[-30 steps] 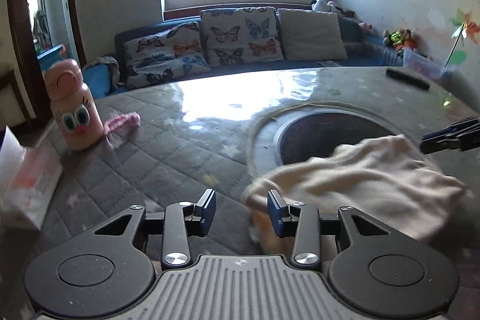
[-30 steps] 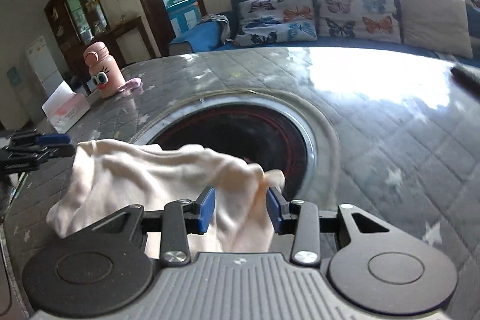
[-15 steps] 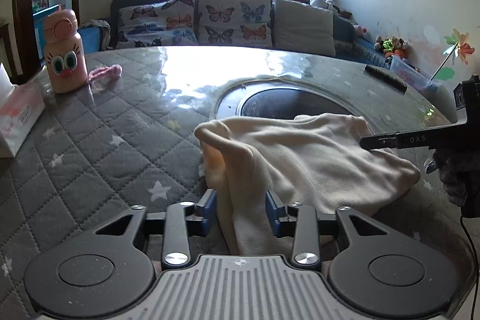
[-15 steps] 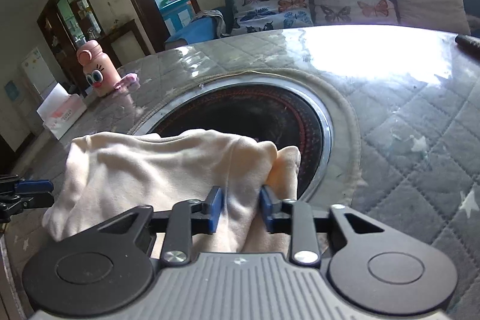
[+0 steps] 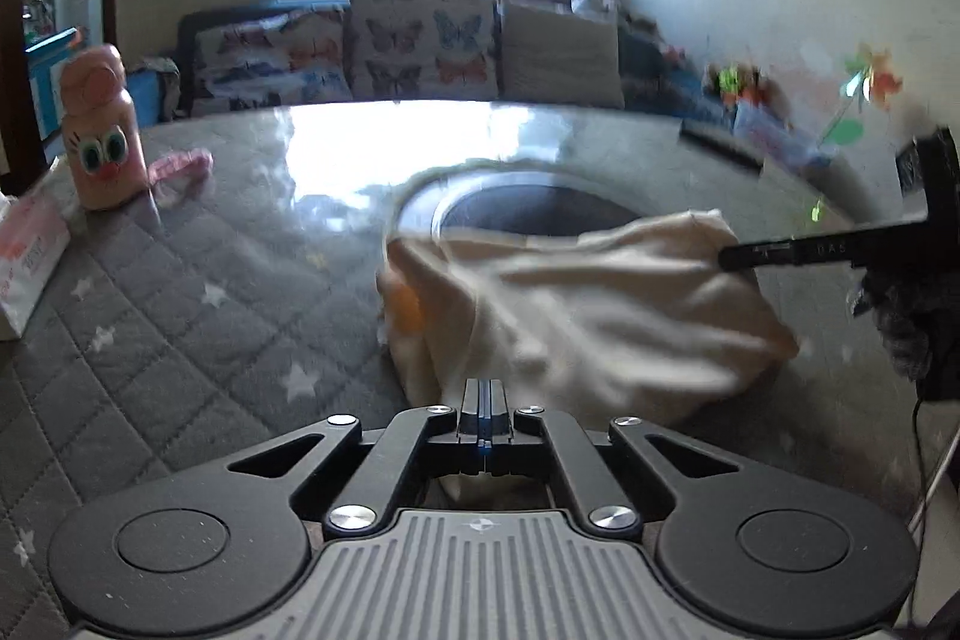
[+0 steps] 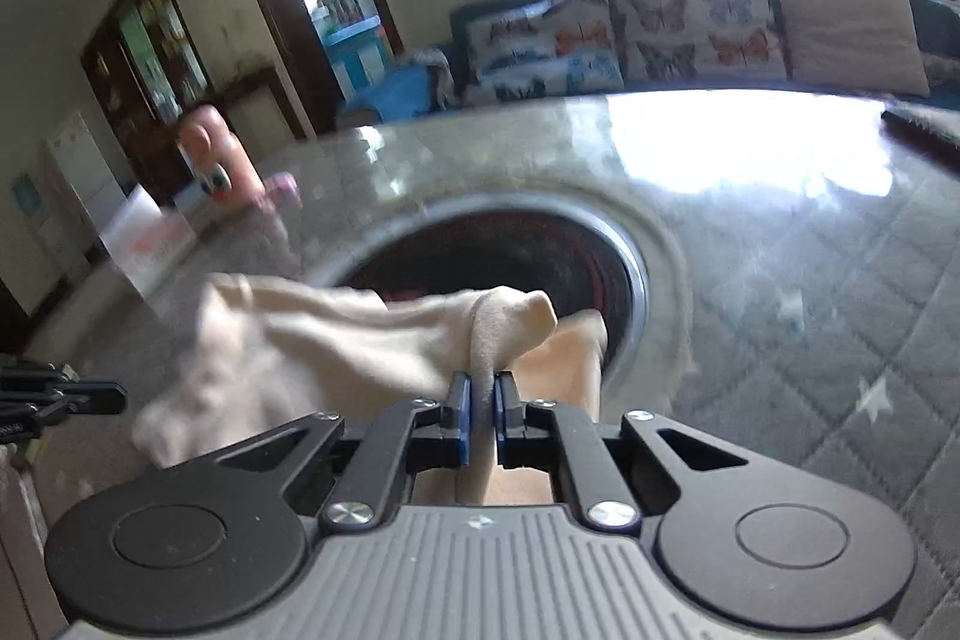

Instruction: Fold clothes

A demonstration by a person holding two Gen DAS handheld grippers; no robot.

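A cream garment (image 5: 600, 304) lies bunched on the grey quilted table cover (image 5: 180, 304), partly over the round dark recess (image 5: 528, 211). My left gripper (image 5: 485, 397) is at the garment's near left edge, its jaws closing together with a thin fold of cloth pinched between them. At the opposite end, my right gripper (image 6: 483, 394) is closing, and a raised fold of the garment (image 6: 336, 340) is squeezed between its blue pads. Each gripper also shows in the other's view: the right gripper (image 5: 729, 257) at the cloth's far corner, the left gripper (image 6: 60, 394) at the frame's left edge.
A pink cartoon bottle (image 5: 102, 142) stands at the table's far left beside a pink strap (image 5: 180, 163) and a tissue pack (image 5: 24, 256). A black remote (image 5: 720, 148) lies at the far right. A gloved hand (image 5: 912, 316) holds the right gripper. A sofa with cushions is behind the table.
Both grippers moved onto the garment's ends and their jaws came together on it. The cloth now stretches between them, its right fold lifted.
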